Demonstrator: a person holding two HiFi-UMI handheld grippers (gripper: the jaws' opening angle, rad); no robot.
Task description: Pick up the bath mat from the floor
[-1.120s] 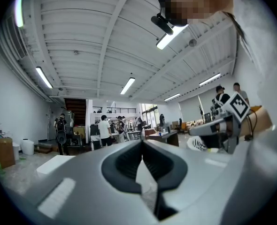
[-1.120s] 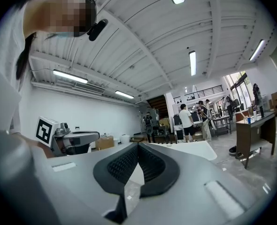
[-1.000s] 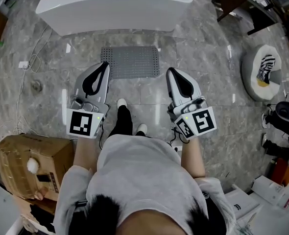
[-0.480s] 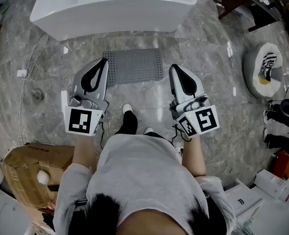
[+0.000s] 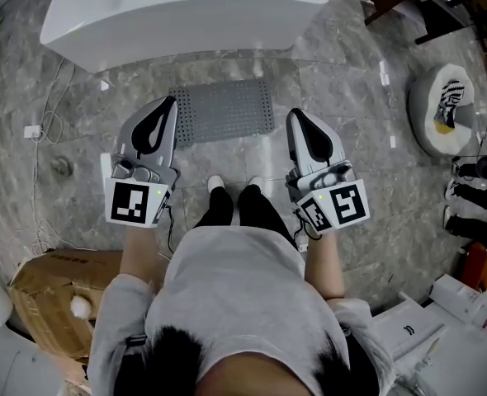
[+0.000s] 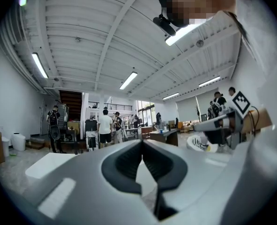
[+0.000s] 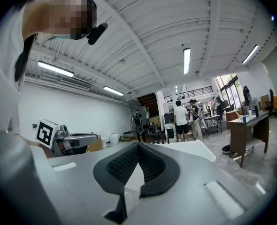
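At eight o'clock, a cardboard box (image 5: pixel 45 275) is holding a white round thing (image 5: pixel 80 306). The left gripper (image 5: pixel 169 104) is pressing its jaws together, empty. The grey bath mat (image 5: pixel 223 110) is lying at twelve o'clock on the floor, between the grippers and the bathtub (image 5: pixel 186 15). The right gripper (image 5: pixel 296 115) is likewise pressing shut on nothing. Only the gripper views are showing distant people (image 6: pixel 104 128).

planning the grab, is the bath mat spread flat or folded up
Spread flat: the bath mat lies as one full rectangle on the floor beside the bathtub, no fold visible.
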